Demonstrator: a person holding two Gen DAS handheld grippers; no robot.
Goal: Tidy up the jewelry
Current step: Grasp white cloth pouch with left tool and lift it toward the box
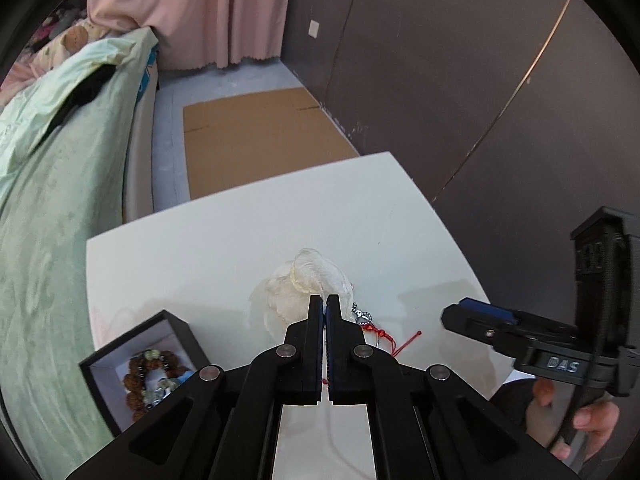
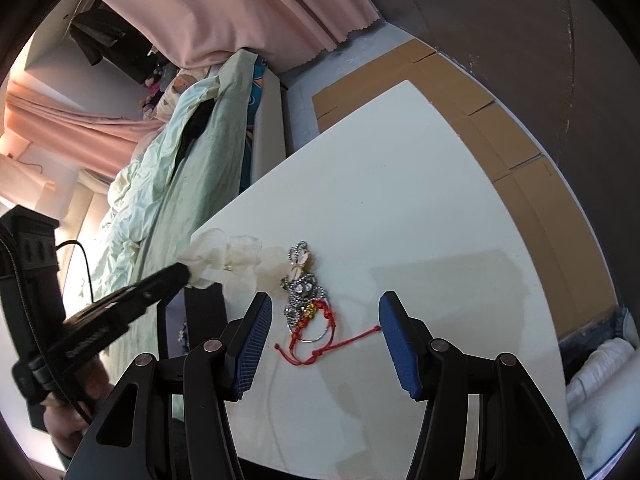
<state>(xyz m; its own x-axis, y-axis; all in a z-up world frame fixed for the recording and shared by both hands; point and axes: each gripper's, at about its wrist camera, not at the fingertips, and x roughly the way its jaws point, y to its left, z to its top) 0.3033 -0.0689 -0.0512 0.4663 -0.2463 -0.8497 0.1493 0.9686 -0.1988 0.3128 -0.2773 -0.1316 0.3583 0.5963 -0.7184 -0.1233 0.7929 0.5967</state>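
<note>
My left gripper (image 1: 325, 301) is shut on a pale string of translucent shell-like discs (image 1: 308, 280). In the right wrist view the disc string (image 2: 228, 258) trails from the left gripper (image 2: 182, 273) across to a rhinestone charm (image 2: 301, 292). The charm lies on the white table (image 2: 400, 200) and is joined to a red cord bracelet (image 2: 320, 346). My right gripper (image 2: 326, 300) hovers open over the charm and cord with nothing between its pads. At the left, an open black box (image 1: 136, 336) holds brown bead bracelets (image 1: 138, 380).
A bed with a pale green quilt (image 1: 48, 220) runs along the table's left side. Flattened cardboard (image 1: 256, 140) lies on the floor beyond the table, against a dark wall (image 1: 440, 60). A pink curtain (image 1: 208, 8) hangs at the back. A person's hand (image 1: 592, 420) holds the right gripper's handle.
</note>
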